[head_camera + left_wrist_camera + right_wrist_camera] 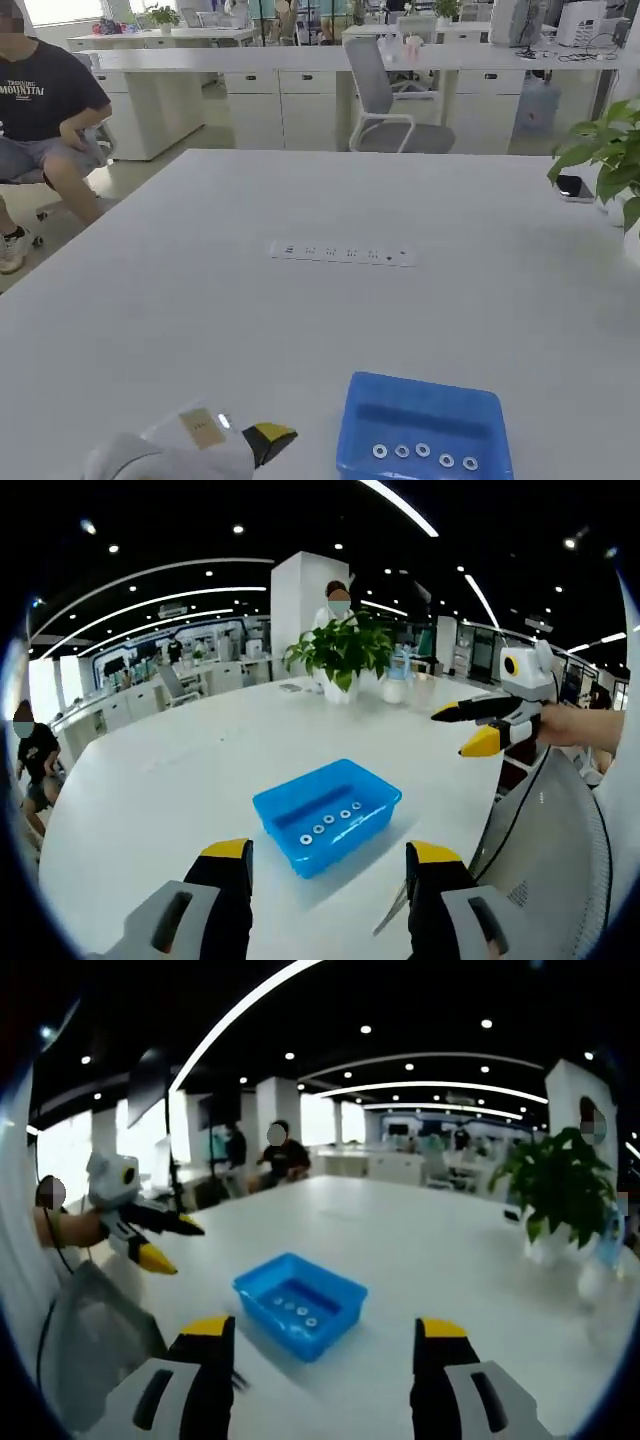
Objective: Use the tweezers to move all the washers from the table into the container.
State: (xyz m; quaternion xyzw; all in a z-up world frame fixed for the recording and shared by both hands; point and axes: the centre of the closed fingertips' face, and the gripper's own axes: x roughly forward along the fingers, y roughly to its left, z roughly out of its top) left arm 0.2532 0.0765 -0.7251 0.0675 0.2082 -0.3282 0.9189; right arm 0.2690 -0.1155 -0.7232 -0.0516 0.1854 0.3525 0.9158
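Jaws wide apart and empty on the left gripper (330, 850), likewise on the right gripper (324, 1327). In each gripper view, the other gripper off to one side, yellow tips parted too. In the head view, one yellow jaw tip of a gripper (270, 438) at the bottom edge, side unclear, and a power strip (340, 253) farther back on the tabletop (200, 330). Blue container (425, 405) on the tabletop ahead of both grippers, five washers (423, 452) in a row on its floor, small pale rings. Container's near edge cut off in the head view. Thin grey sliver (392, 912) beside the left gripper's jaw, too fine to identify.
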